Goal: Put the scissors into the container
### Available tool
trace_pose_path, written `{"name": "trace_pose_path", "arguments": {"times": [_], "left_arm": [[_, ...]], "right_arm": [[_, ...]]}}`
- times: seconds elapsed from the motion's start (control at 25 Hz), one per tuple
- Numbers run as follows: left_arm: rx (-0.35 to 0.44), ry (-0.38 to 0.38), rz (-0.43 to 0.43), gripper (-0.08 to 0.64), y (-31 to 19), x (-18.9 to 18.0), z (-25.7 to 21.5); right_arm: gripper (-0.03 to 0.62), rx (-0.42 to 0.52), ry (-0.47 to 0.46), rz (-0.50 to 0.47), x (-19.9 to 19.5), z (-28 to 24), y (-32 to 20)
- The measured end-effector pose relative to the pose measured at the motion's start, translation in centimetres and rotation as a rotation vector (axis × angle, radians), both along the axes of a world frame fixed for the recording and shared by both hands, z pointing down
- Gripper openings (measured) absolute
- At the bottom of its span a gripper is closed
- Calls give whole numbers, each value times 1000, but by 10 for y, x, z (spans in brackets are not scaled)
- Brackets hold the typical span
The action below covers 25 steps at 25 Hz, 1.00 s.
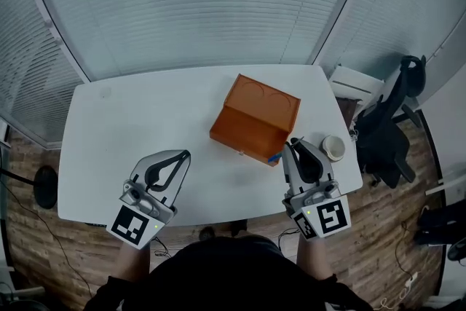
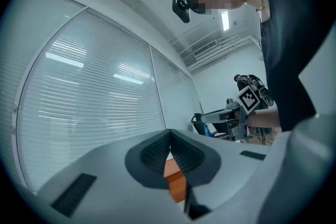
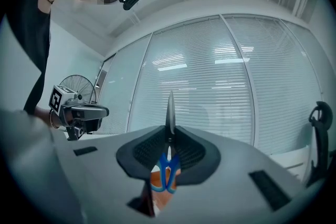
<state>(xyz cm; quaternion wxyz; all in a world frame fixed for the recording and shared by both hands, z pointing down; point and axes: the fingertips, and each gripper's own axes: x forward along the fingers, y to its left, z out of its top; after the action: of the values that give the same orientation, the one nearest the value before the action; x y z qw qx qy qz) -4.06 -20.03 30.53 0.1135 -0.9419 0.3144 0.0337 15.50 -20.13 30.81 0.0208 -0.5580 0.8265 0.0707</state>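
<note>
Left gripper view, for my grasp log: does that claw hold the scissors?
No, the left claw is shut empty; the right claw grips the scissors.

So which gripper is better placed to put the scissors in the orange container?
Right. The right gripper is shut on the scissors, close beside the orange container's near corner. The left gripper is shut on nothing and farther away.

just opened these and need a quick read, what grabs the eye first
The orange container stands out most, sitting right of centre on the white table. At its near corner the right gripper is shut on the blue-handled scissors, whose blade sticks out past the jaws. The left gripper is shut with nothing in it, over the table's near left part.
</note>
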Motion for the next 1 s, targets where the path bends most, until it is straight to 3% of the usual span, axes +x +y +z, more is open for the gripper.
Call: {"name": "trace_pose_path", "arguments": {"times": [0.44, 1.0], "left_arm": [[-3, -12, -86, 14, -39, 25, -1], [-23, -22, -197, 13, -71, 52, 5]], "right_arm": [[61, -51, 15, -87, 23, 18, -54], [61, -123, 59, -256, 25, 47, -99]]}}
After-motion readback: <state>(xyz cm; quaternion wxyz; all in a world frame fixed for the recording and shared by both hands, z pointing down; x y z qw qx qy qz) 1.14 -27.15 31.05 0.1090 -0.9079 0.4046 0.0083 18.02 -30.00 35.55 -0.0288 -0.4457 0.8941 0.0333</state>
